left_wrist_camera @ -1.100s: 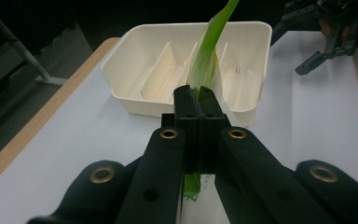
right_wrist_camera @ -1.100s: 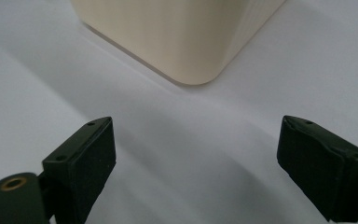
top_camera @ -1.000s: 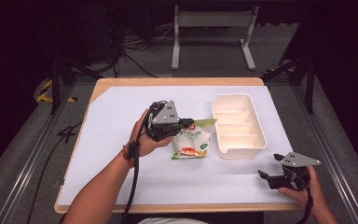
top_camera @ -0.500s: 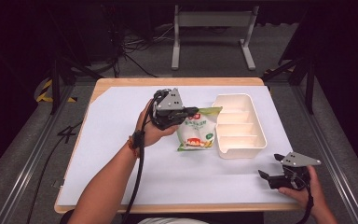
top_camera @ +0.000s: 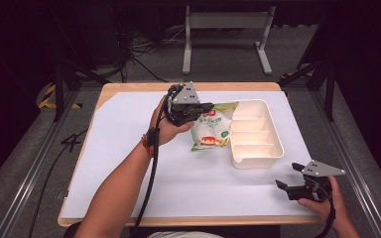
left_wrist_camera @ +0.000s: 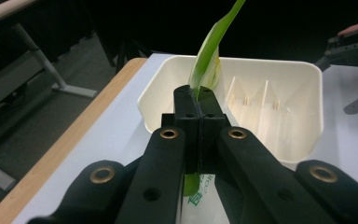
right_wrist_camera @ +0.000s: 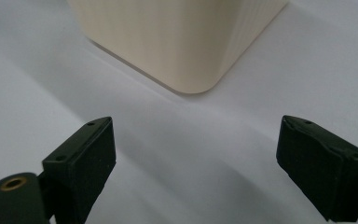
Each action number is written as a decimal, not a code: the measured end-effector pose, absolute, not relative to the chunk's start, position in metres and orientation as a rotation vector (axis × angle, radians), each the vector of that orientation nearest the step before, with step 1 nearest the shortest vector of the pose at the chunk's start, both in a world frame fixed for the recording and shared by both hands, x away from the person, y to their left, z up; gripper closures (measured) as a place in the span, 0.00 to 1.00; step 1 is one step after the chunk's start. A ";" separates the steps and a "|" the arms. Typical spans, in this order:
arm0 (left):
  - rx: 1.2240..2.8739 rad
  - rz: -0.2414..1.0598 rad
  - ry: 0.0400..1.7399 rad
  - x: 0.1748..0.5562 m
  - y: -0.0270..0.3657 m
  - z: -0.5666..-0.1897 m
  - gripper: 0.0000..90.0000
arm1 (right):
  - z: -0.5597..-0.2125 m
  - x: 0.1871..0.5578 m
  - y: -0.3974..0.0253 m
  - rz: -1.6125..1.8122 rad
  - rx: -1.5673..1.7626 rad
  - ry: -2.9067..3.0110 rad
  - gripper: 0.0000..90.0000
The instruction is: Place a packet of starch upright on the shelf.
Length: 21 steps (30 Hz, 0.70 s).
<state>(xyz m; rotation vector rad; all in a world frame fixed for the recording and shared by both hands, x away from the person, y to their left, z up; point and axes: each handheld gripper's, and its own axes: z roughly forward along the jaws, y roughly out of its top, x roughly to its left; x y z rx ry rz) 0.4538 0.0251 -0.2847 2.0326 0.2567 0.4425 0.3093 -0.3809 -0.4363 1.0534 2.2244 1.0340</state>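
Note:
A green and white snack bag [top_camera: 210, 130] hangs lifted off the table, pinched at its top edge by my left gripper [top_camera: 208, 106]. The bag's right side touches or overlaps the left rim of a cream divided tray [top_camera: 256, 162]. In the left gripper view the jaws [left_wrist_camera: 195, 93] are shut on the bag's green edge [left_wrist_camera: 208, 58], with the tray [left_wrist_camera: 154, 99] just beyond. My right gripper [top_camera: 286, 175] rests low near the table's front right corner, open and empty. The right gripper view has the jaws [right_wrist_camera: 196, 140] wide apart, facing the tray's near corner [right_wrist_camera: 168, 32].
A white sheet [top_camera: 124, 148] covers the wooden table. The tray has several narrow compartments, all empty. Beyond the table's far edge stand a metal frame [top_camera: 225, 20] and floor cables. The person's left forearm [top_camera: 124, 183] crosses the table's left half.
The left gripper has lifted the bag and carried it to the right and farther away, up to the tray's left rim. The right gripper has stayed put.

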 end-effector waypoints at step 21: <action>2.006 0.442 0.251 0.485 0.004 -0.270 1.00 | -0.438 0.310 -0.382 1.043 1.063 2.234 0.13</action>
